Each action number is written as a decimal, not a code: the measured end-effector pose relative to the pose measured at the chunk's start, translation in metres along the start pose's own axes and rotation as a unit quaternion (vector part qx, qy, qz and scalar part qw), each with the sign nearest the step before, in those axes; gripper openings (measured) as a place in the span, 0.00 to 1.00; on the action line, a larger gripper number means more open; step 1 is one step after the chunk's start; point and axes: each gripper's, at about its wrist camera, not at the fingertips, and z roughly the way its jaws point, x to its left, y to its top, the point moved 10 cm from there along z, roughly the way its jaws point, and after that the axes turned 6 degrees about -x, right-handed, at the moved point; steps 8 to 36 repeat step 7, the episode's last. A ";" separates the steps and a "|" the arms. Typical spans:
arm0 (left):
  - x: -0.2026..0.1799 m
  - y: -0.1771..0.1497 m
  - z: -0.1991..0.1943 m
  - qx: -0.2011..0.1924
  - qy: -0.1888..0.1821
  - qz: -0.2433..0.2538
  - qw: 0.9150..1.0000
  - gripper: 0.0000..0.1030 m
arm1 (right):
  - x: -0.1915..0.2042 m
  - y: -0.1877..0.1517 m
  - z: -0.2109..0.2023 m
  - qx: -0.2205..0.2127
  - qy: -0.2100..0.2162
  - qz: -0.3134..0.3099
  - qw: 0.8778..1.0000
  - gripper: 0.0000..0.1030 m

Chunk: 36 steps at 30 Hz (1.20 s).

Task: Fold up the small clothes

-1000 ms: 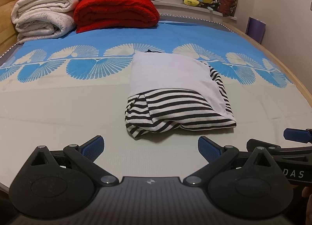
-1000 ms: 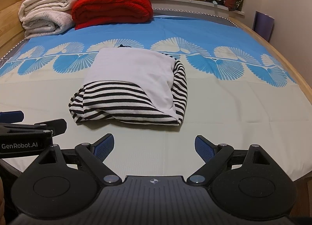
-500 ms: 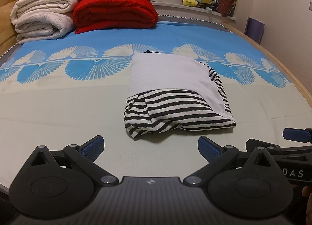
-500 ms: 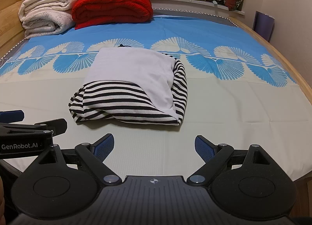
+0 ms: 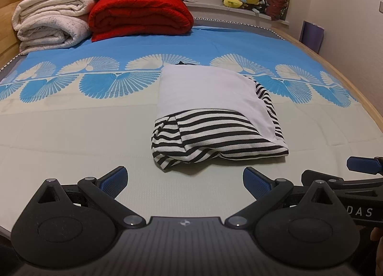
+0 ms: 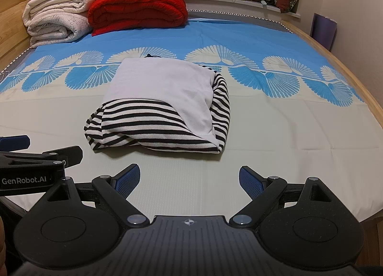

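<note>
**Striped cotton, folded and waiting on the bed**

Black-and-white stripes show under a plain white panel where the small garment [image 5: 215, 118] lies in a compact bundle on the pale half of the bed [image 5: 71, 137], midway between its side edges and just short of the near edge. You hold both tools back from it: the left gripper [image 5: 184, 181] hovers over the sheet with its jaws spread wide and nothing between them, and the right gripper [image 6: 189, 180] does the same just beside it, equally wide and equally empty. That stance reads as a pause for inspection, since neither tool touches the cloth. The fold looks largely done, though the near-left corner bulges and one striped flap sags loose, so a tidying tuck there may be your next call. Soft knit of this kind will likely slump if you pinch only one layer. Rolled blankets [image 5: 141, 15], red and cream, are stacked at the far-left corner, well apart.
</note>
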 end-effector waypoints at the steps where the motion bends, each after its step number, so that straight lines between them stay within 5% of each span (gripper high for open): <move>1: 0.000 0.000 0.000 0.000 0.000 0.001 1.000 0.99 | 0.000 0.000 0.000 0.000 0.000 0.000 1.000 0.88; 36: 0.000 0.000 0.000 -0.001 -0.002 0.002 1.000 0.99 | 0.000 0.000 0.000 0.000 0.000 0.000 1.000 0.88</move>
